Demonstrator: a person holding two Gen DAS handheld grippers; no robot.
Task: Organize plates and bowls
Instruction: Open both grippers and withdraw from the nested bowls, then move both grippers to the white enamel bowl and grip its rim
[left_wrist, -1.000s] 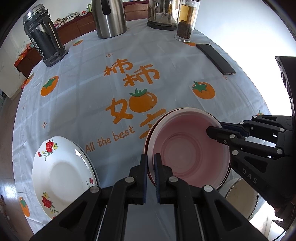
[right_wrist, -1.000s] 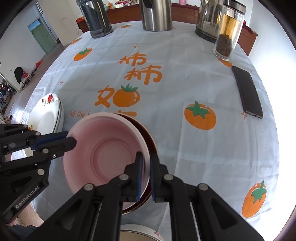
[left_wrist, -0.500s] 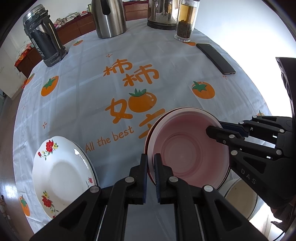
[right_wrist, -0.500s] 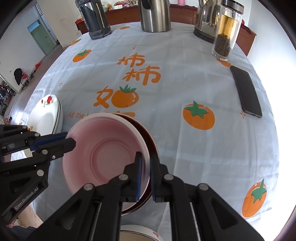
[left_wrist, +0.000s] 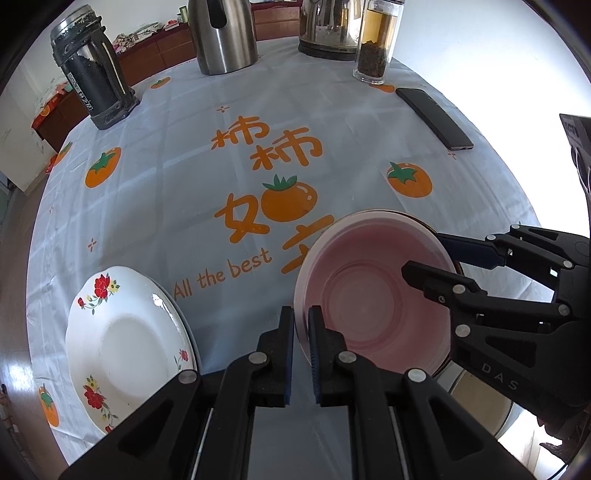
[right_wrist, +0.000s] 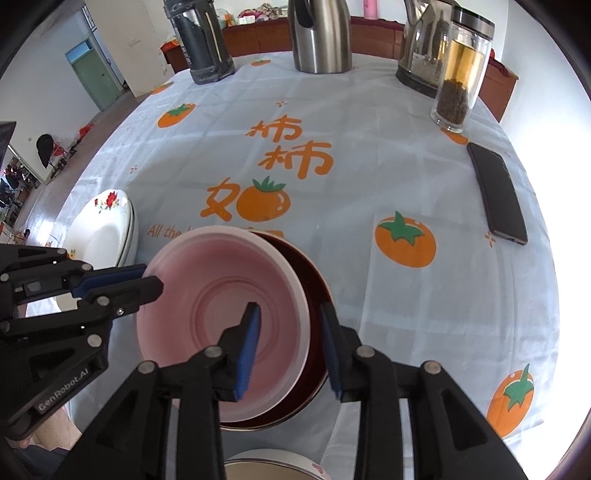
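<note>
Gripping pink bowl (left_wrist: 373, 295), left gripper (left_wrist: 301, 350)

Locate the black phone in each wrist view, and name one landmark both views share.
Left wrist view: the black phone lies flat on the tablecloth at upper right, just right of the glass tea jar.
Right wrist view: the black phone lies at right of centre, below and right of the glass tea jar.
Shared landmark: the glass tea jar.

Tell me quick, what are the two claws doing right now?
Left gripper: shut on the pink bowl's rim.
Right gripper: open, fingers either side of the bowl's rim, holding nothing.
</note>
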